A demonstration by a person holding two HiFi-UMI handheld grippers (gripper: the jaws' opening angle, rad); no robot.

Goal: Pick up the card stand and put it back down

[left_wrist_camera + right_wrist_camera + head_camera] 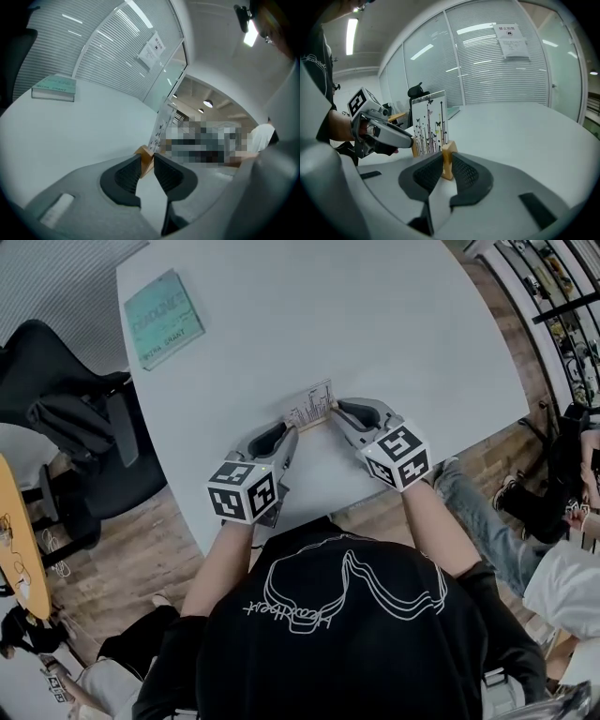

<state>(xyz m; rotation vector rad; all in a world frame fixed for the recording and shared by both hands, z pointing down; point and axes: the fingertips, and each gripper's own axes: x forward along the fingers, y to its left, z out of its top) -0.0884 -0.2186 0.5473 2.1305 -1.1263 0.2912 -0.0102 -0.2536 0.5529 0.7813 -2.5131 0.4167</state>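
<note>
At the upper left of the head view a teal book [164, 320] lies flat on the white table [403, 324], well apart from the work, with a dark office chair [66, 418] beside that edge; nearer the middle the left gripper [287, 434] has its jaws narrowed onto the left end of the card stand [311, 407], only the jaw tips catching the corner of the wooden base (a thin hold, by the look of it); the stand sits at the near middle of the table, its printed card upright in the base, though whether it has left the surface I cannot tell; on its right end the right gripper [341, 412] is clamped deeper, pads on both faces of the wood. The risk I see is uneven lifting: if one side rises first the base would twist, the left tips could slip off the corner, and the card might tip out of its slot. The tabletop is smooth, bare and pale; at the right a wooden floor [492, 456] shows, and a glass wall [487, 70] with blinds carries a posted notice [511, 41].
</note>
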